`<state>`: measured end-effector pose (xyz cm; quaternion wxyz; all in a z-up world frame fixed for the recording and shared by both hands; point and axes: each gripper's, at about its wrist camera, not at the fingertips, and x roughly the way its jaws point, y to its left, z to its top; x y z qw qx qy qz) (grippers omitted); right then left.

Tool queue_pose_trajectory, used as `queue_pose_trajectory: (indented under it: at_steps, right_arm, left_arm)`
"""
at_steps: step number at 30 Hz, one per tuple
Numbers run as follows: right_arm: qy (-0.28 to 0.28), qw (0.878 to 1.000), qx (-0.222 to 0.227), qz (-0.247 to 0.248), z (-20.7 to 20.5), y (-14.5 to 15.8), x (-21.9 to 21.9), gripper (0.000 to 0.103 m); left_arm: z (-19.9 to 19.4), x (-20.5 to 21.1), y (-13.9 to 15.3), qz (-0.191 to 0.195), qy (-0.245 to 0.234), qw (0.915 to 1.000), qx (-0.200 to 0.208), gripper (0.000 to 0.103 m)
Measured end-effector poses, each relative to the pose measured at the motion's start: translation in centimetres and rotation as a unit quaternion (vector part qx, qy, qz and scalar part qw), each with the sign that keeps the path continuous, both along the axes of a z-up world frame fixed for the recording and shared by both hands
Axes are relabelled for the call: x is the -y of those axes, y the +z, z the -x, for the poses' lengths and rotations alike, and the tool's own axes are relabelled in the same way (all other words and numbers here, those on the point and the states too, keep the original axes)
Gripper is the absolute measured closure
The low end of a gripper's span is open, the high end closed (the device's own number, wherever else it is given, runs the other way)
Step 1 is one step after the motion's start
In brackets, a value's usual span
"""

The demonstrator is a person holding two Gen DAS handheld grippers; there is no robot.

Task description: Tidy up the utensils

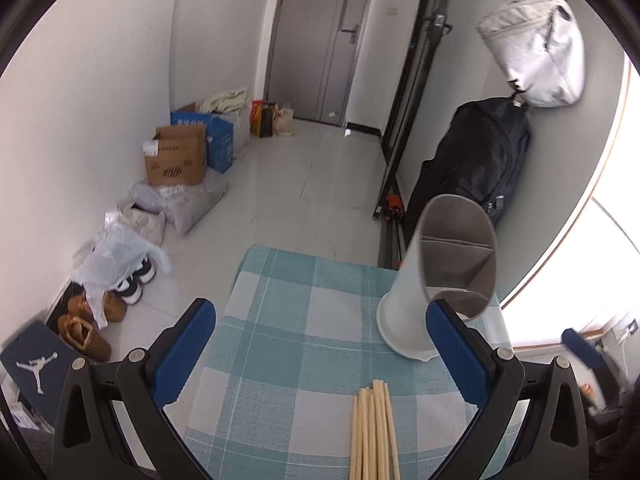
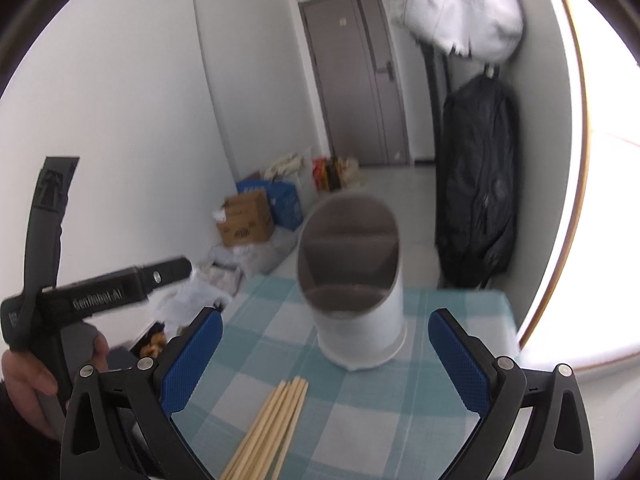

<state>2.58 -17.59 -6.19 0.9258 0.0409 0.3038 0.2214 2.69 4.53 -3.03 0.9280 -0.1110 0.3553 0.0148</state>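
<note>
Nothing is sorted yet. The chopsticks lie bundled on the table between the left gripper's spread, empty fingers. The holder stands empty beyond the right gripper, whose fingers are likewise spread and empty.

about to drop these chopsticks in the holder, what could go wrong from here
The chopsticks lie as a loose bundle on the checked cloth, so a pinch may take only some and scatter the rest. The utensil holder is tall with a small base, near the table's far edge; a nudge might tip it. Its inner dividers narrow the openings.
</note>
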Motion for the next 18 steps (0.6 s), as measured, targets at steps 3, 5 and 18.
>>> queue_pose_trajectory:
  at_steps: [3,5,18]
  right_arm:
    - [0.025,0.996,-0.082,-0.006,-1.8,-2.6,-1.2,0.019]
    - [0.04,0.991,-0.129,0.011,-2.6,-4.8,-2.3,0.032]
    - [0.097,0.96,-0.252,0.072,-5.8,-10.6,-7.5,0.068]
  left_arm:
    - [-0.7,-1.9,-0.9,0.022,0.012,0.9994,-0.024,0.001]
    - [-0.9,-2.6,-1.5,0.027,0.018,0.9987,-0.039,0.001]
    - [-2.0,-5.0,-3.3,0.051,0.038,0.9928,-0.101,0.001]
